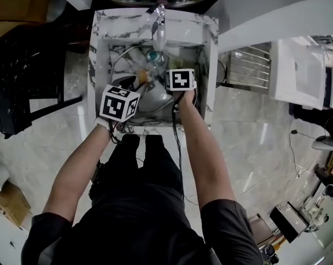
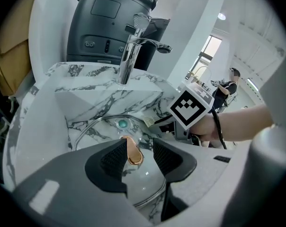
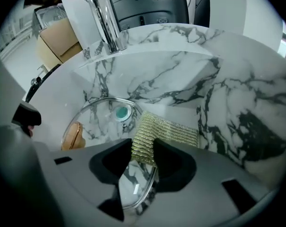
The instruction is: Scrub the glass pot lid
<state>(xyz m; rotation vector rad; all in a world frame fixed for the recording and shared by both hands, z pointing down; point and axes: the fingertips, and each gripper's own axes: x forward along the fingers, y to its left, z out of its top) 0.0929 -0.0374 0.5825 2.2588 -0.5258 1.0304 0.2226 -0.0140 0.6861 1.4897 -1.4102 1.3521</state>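
Note:
The glass pot lid (image 2: 96, 126) lies tilted in the marble sink (image 2: 43, 122), over the teal drain (image 2: 122, 124). Its copper handle (image 2: 132, 151) stands between the jaws of my left gripper (image 2: 139, 157). The left pad is close to it and a gap shows on the right, so the gripper is open. My right gripper (image 3: 144, 157) is shut on a gold scrub pad (image 3: 166, 131), which rests on the lid's (image 3: 98, 122) right rim. From that side the handle (image 3: 71, 135) shows at the lid's left edge. In the head view both grippers reach into the sink (image 1: 208, 54).
A chrome faucet (image 2: 129, 56) rises at the sink's back edge, with a dark appliance (image 2: 112, 22) behind it. The steep marble walls (image 3: 237, 112) close in on all sides. A cardboard box (image 3: 58, 44) stands to the left of the counter.

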